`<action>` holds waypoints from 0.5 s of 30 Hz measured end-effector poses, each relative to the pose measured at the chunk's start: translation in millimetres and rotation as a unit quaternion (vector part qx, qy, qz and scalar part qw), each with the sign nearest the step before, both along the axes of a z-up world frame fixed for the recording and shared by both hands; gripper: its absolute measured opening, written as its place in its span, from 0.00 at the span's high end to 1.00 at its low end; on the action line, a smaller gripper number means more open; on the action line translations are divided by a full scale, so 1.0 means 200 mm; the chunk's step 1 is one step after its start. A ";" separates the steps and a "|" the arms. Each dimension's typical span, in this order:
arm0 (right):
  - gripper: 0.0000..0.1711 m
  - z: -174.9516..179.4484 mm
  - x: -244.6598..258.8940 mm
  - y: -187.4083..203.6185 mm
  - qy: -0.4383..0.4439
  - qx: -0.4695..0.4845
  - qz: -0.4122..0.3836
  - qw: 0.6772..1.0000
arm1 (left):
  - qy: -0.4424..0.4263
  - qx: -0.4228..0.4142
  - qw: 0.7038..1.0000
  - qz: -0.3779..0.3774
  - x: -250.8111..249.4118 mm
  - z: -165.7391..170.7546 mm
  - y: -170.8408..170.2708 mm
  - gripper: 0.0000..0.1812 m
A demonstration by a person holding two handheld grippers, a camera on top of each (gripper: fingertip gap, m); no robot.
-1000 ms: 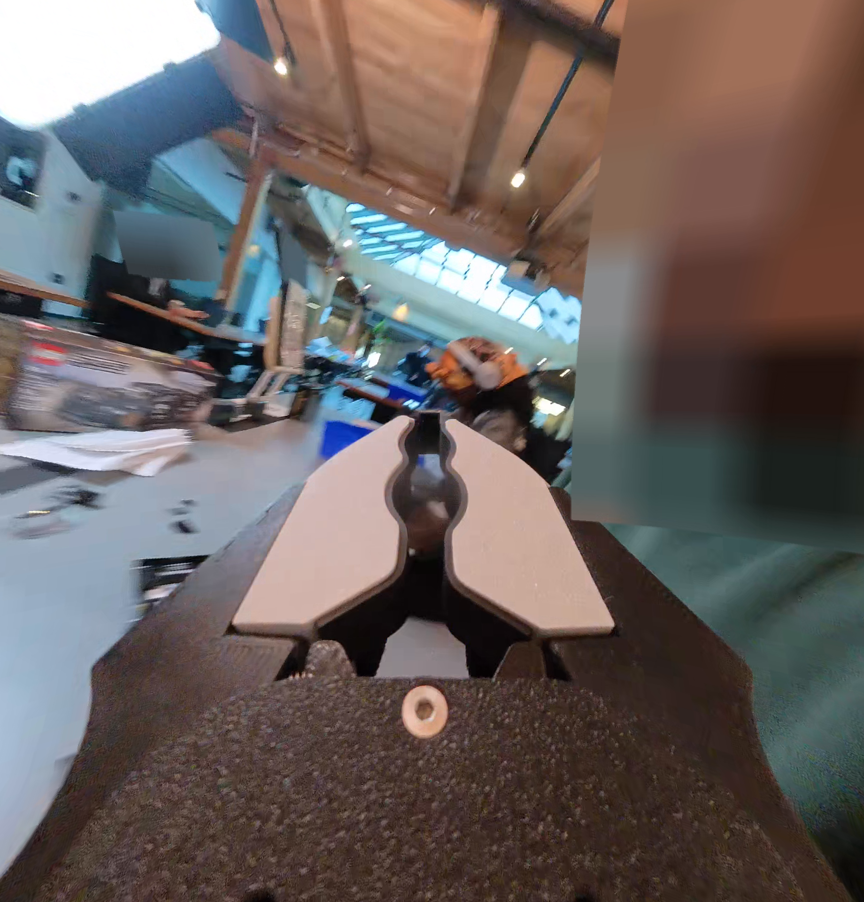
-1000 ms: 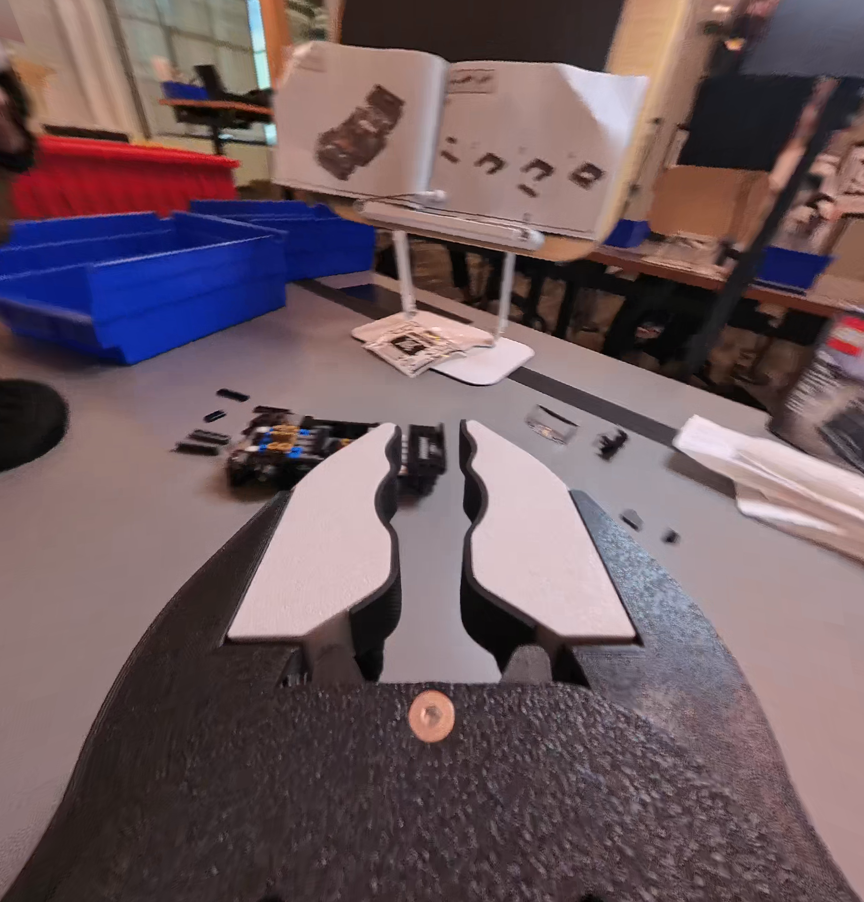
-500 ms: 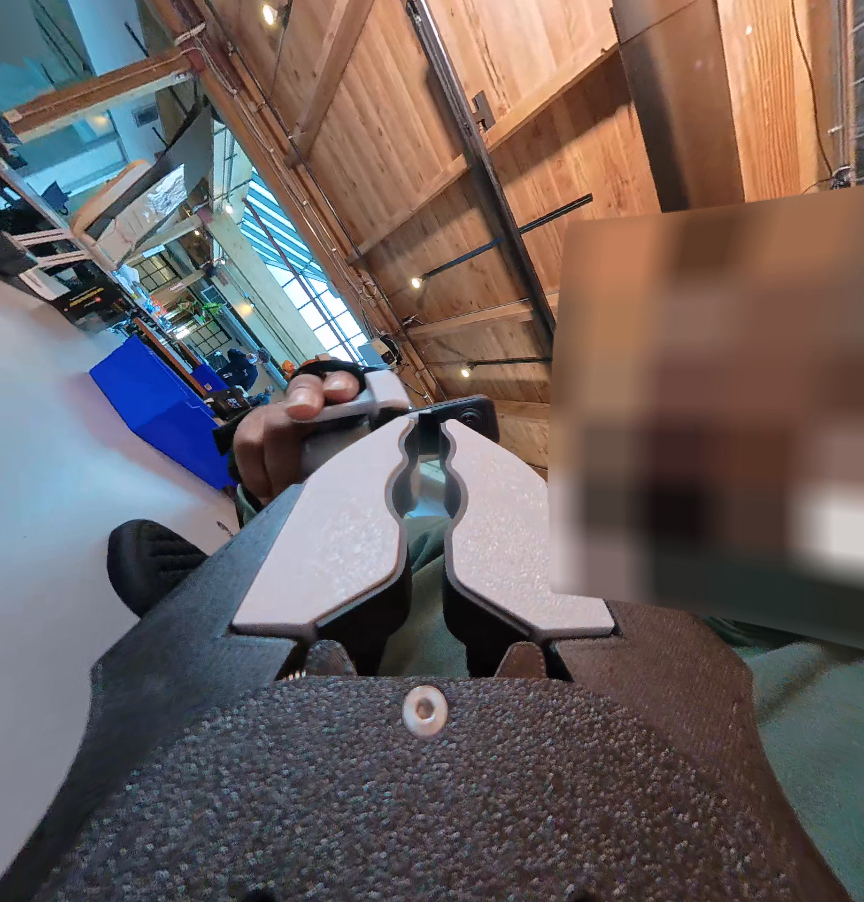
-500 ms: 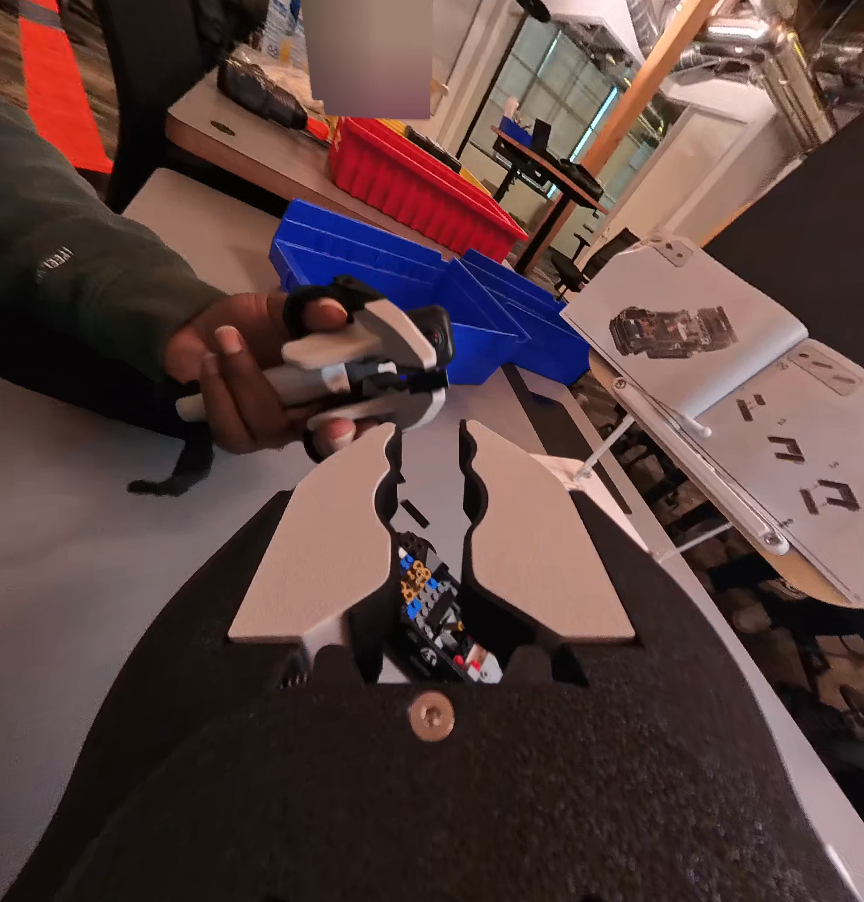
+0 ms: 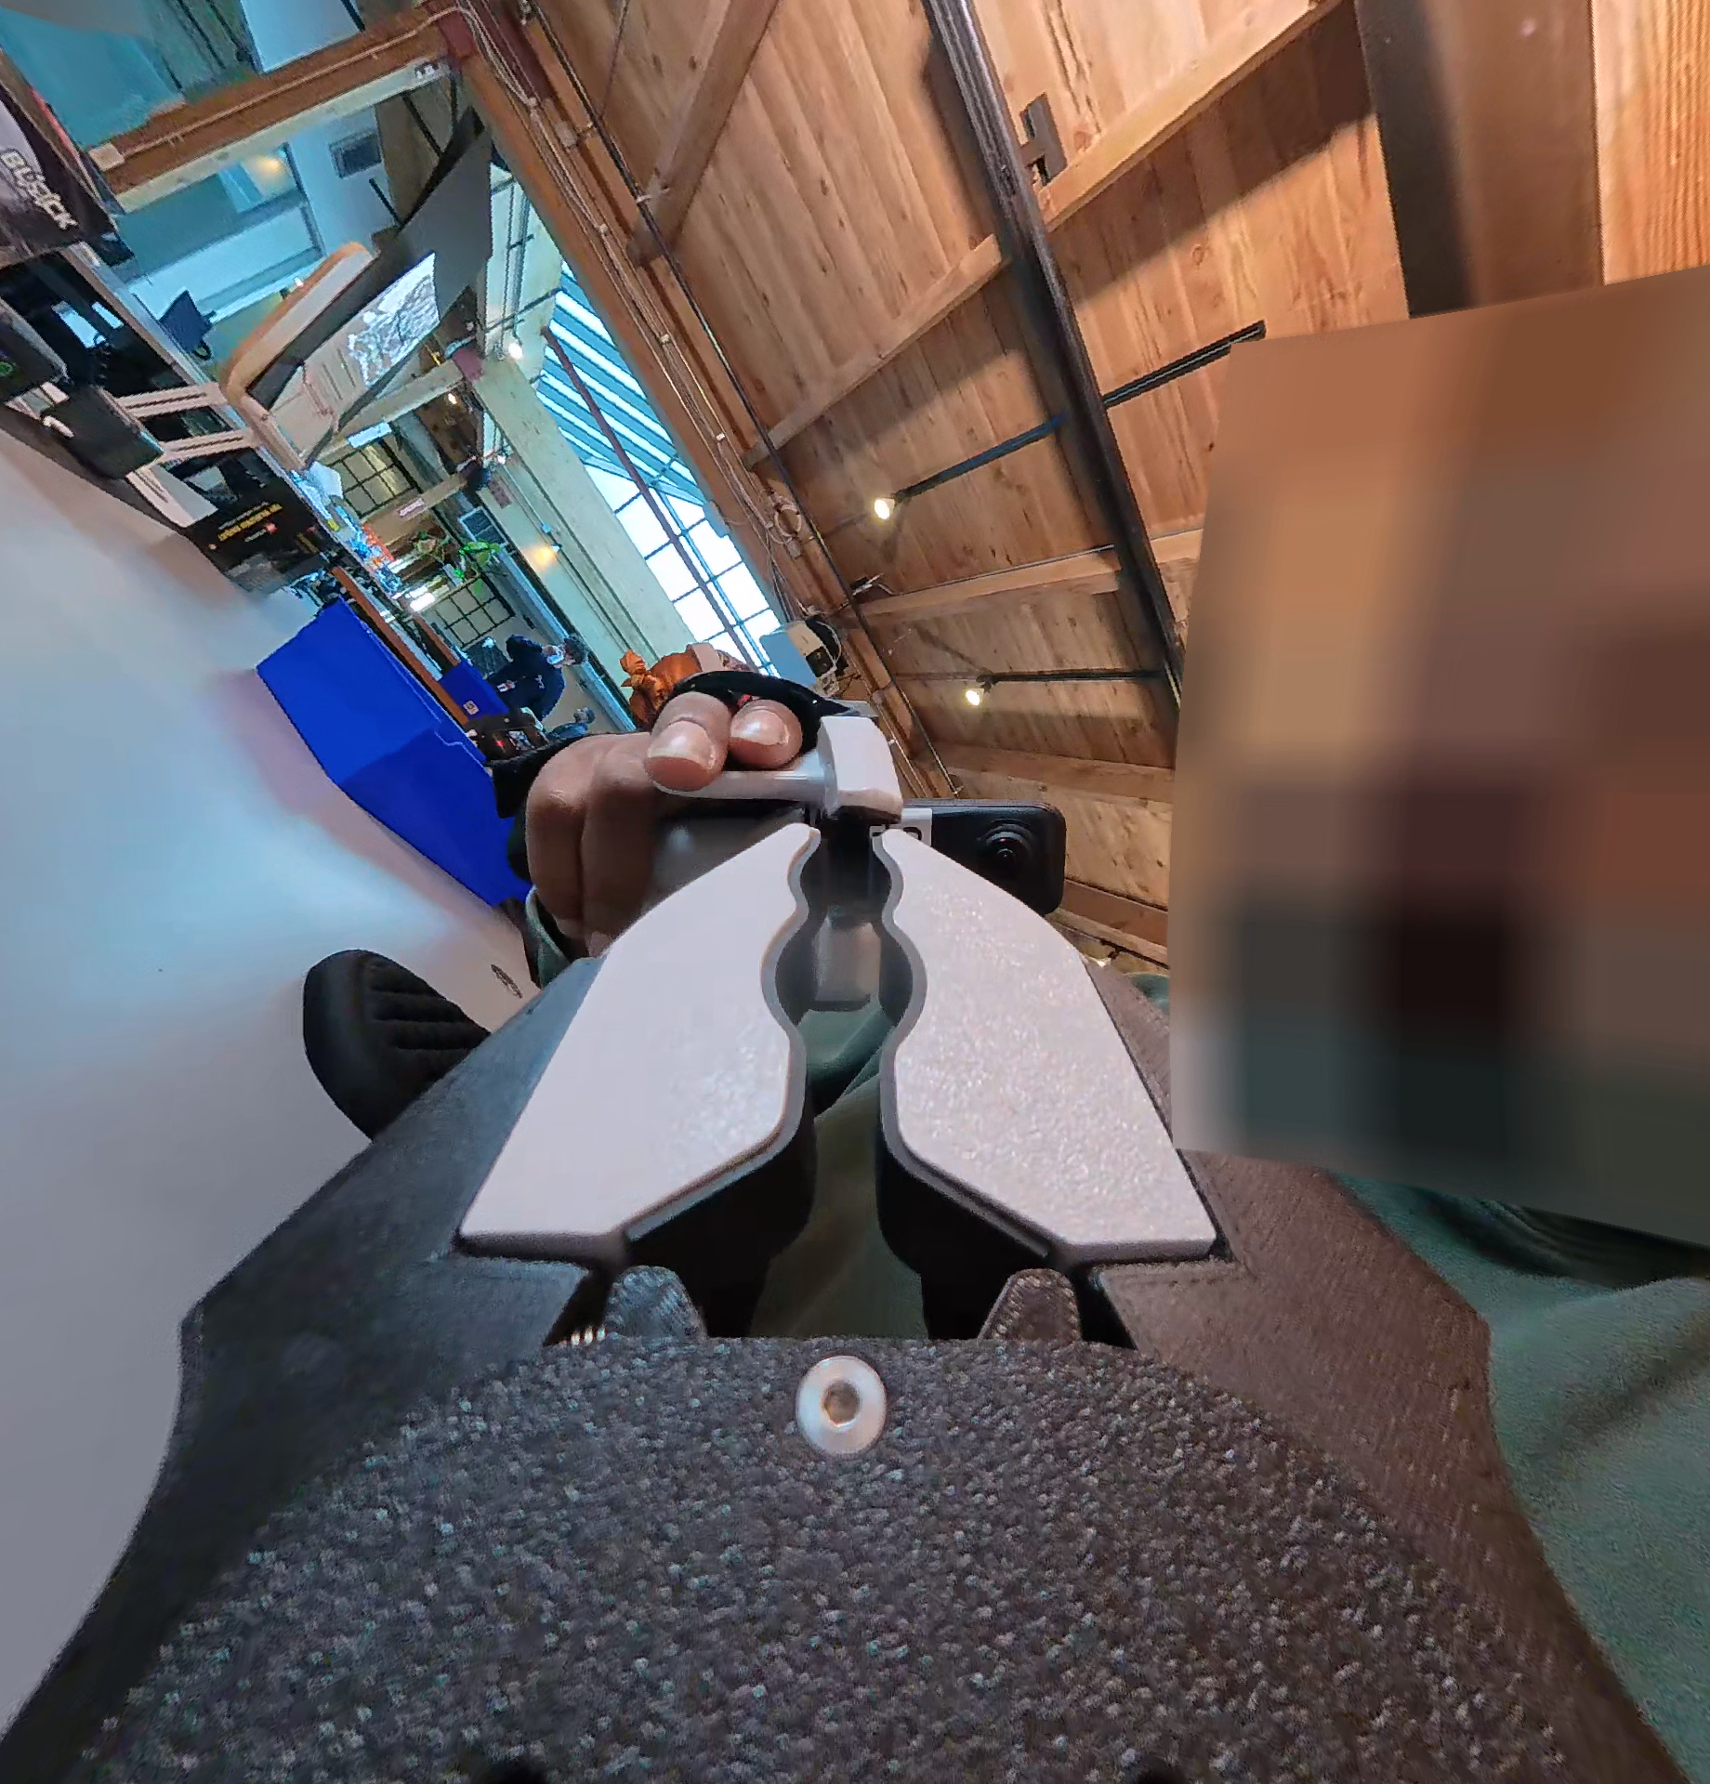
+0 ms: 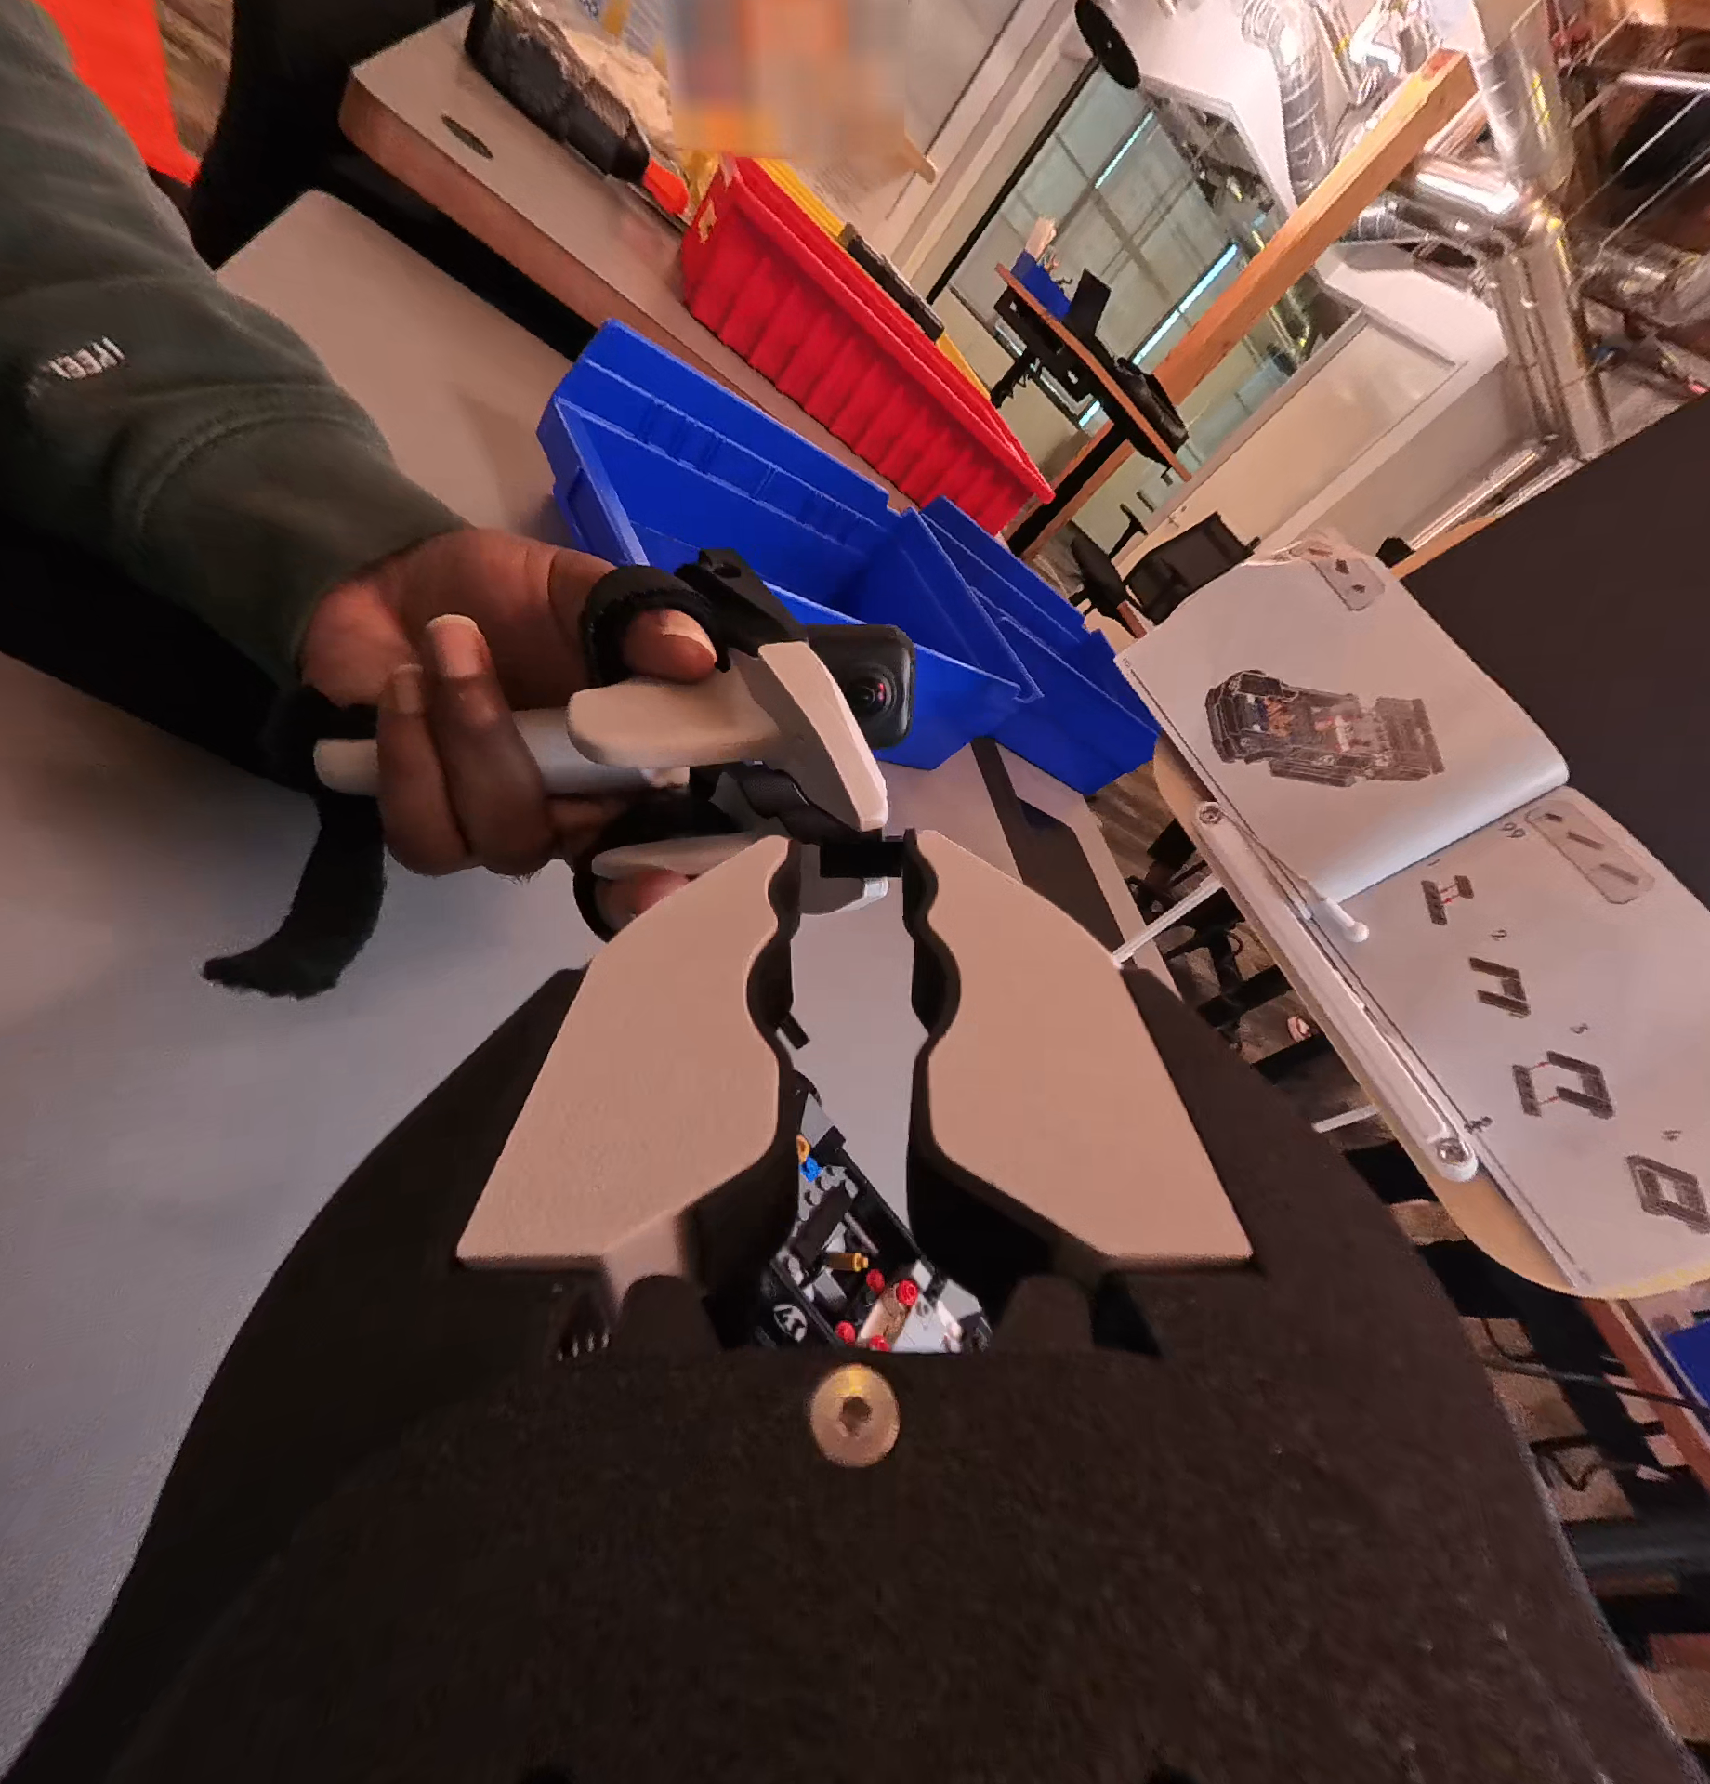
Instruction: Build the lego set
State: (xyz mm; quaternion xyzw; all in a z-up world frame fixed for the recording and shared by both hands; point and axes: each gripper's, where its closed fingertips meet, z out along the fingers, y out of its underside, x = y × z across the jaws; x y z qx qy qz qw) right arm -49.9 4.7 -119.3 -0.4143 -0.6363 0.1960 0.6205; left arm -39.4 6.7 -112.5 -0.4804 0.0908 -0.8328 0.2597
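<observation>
The left gripper (image 5: pixel 843 854), jaws clenched on a small black piece (image 6: pixel 856 857), meets the right gripper (image 6: pixel 846 874), jaws released around it at 12 o'clock, so next looks like a careful hand-over.

Partly built black lego model with red and blue studs (image 6: pixel 846 1245): only a strip shows between right gripper's (image 6: pixel 846 859) 2 fingers, rest hidden. Small black piece (image 6: pixel 856 857) at its tips; contact unclear. Open white instruction booklet (image 6: pixel 1469 927) cut off at frame edge.
</observation>
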 end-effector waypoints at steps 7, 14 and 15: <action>0.89 -0.08 0.05 0.06 -0.033 0.007 -0.029 0.999 | 0.000 0.035 0.999 0.016 -0.04 0.04 -0.01 0.96; 0.87 0.00 0.02 0.01 0.001 0.006 -0.018 1.000 | 0.007 0.034 0.999 0.011 -0.03 0.02 -0.01 0.96; 0.87 -0.01 0.01 0.00 -0.003 0.008 -0.014 1.000 | 0.011 0.036 0.999 0.009 -0.02 0.01 -0.02 0.96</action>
